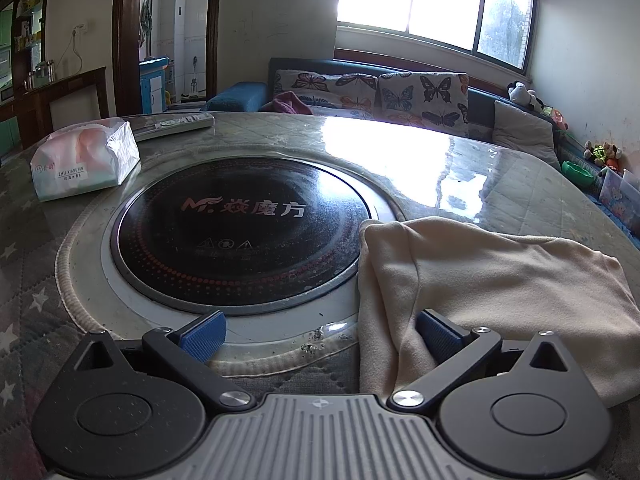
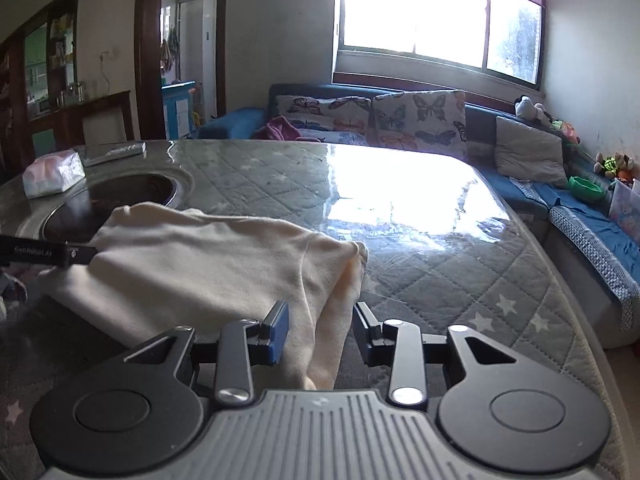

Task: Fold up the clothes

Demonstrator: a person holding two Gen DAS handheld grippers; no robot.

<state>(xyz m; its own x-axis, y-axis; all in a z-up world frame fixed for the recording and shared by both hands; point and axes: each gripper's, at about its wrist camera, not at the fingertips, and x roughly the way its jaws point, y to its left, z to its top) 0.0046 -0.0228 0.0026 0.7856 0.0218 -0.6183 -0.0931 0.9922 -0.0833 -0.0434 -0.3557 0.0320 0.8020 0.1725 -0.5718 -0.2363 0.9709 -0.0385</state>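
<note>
Table with quilted grey star-print cover (image 2: 460, 280) under clear glossy sheet.
On it: round black induction hob (image 1: 240, 236), folded cream garment (image 1: 500, 292), white tissue pack (image 1: 84, 158), silver remote control (image 1: 176, 124).

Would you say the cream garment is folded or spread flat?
Folded: the cream garment lies doubled in layers, with a bunched corner between the open right gripper.

Left gripper (image 1: 320, 336), right gripper (image 2: 320, 330), black linkages, blue ribbed pads, silver screws, grey ridged housings
</note>
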